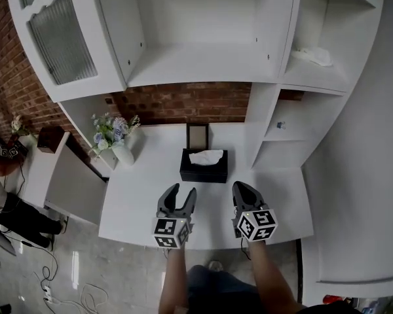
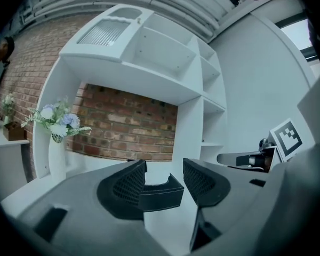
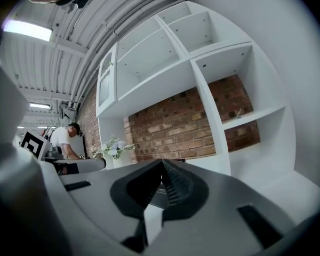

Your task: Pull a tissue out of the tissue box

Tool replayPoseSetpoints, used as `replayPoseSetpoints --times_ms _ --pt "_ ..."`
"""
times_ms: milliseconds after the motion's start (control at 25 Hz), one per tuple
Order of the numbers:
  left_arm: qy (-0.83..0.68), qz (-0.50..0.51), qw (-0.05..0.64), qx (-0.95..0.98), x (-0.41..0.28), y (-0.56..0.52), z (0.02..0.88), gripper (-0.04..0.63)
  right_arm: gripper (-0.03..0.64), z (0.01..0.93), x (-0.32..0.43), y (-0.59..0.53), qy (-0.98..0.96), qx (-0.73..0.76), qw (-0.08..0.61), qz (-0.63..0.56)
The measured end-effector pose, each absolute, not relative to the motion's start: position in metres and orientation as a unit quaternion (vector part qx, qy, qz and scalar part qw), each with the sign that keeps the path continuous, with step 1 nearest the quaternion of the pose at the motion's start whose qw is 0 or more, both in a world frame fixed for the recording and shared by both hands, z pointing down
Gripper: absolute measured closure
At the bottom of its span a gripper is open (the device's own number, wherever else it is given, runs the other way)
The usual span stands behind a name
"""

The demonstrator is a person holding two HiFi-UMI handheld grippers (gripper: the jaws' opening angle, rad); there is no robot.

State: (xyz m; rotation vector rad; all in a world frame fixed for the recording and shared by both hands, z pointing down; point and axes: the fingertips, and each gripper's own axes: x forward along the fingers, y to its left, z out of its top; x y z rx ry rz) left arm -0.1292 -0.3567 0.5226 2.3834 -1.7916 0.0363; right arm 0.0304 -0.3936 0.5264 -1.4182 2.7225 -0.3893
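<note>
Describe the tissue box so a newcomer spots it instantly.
Find the white shelving unit with the brick wall, then its white desk. Near the desk's middle sits the tissue box: low and black, a white tissue poking from its top, unlike the flower vase to its left and the frame behind.

**Even light, fisheye edges**

You're getting bright, diffuse overhead light. A ceiling strip (image 3: 24, 30) is glaring in the right gripper view. Both gripper views are bending and darkening at the corners; the left gripper (image 2: 164, 168) is blurring up close.
</note>
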Motion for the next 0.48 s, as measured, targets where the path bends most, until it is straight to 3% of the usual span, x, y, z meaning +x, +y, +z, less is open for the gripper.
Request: replayPoseSetpoints --times_ms 480 --pt "-0.584 0.030 0.084 0.807 -0.143 -0.422 0.528 0.391 0.617 0.524 0.014 -0.433 0.879 -0.460 0.016 -0.125"
